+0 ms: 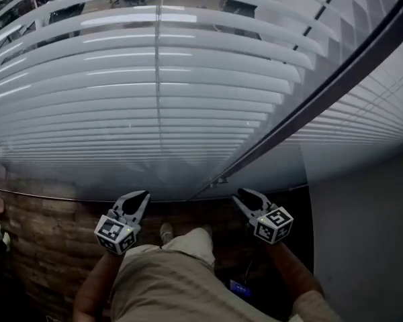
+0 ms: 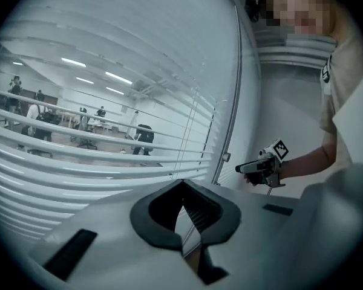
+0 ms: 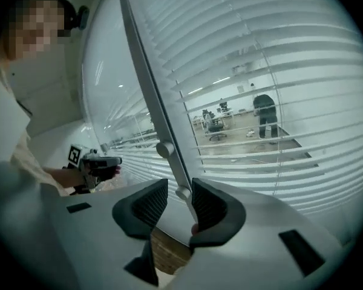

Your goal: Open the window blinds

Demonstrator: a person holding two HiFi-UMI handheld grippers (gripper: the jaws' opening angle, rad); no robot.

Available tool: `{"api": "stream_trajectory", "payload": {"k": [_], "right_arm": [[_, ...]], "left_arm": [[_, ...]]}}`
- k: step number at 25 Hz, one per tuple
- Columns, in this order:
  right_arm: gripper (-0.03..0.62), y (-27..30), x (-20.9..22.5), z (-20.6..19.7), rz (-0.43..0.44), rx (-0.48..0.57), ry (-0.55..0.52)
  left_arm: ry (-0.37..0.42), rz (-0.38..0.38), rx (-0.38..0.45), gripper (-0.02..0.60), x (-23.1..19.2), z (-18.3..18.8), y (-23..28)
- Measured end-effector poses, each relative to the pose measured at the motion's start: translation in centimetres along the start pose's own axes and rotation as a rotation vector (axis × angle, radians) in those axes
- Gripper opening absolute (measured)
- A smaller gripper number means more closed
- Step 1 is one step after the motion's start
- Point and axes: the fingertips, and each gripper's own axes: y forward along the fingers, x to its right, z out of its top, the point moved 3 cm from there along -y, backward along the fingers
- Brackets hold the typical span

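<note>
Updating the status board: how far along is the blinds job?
Done: nothing obvious; the blinds hang lowered, slats part-tilted, office showing through the gaps. In hand: nothing; left gripper shut, right gripper open, both empty below the slats. Left: the opening itself.

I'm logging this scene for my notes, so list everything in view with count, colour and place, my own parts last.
blinds: two sets, white, either side of the frame bar
frame bar: one, dark grey, slanting between the blinds
knobs: two, pale, on the frame bar
brick-pattern surface: one, reddish-brown, below the blinds
blue object: one, blue, low by the right leg, too small to identify
people: several, mostly dark clothes, seen through the slats
trousers: one pair, beige, bottom centre
shoe: one, pale, just beyond the trousers
left tool: one, grey and black, shut, empty
right tool: one, grey and black, open, nothing gripped
</note>
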Motion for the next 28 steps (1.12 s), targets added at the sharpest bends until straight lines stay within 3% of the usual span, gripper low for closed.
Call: {"api": "stream_trajectory", "payload": {"k": [4, 8, 16, 22, 28], "right_arm": [[0.129, -2.3, -2.3, 1.3, 0.057, -0.101, -0.095], [0.129, -2.8, -0.8, 3.7, 0.091, -0.121, -0.189], [0.129, -5.2, -0.6, 5.1, 0.107, -0.153, -0.192], [0.127, -5.7, -1.4, 7.1, 0.096, -0.109, -0.203], [0.127, -4.3, -2.3, 7.5, 0.045, 0.008, -0.160]], "left_arm": [[-0.010, 0.003, -0.008, 0.014, 3.0, 2.6, -0.9], [-0.047, 0.034, 0.027, 0.014, 4.9, 4.6, 0.7], [-0.153, 0.053, 0.020, 0.014, 9.6, 4.0, 0.4], [-0.186, 0.068, 0.009, 0.014, 11.1, 3.5, 0.4], [-0.200, 0.104, 0.050, 0.014, 10.0, 1.2, 0.2]]}}
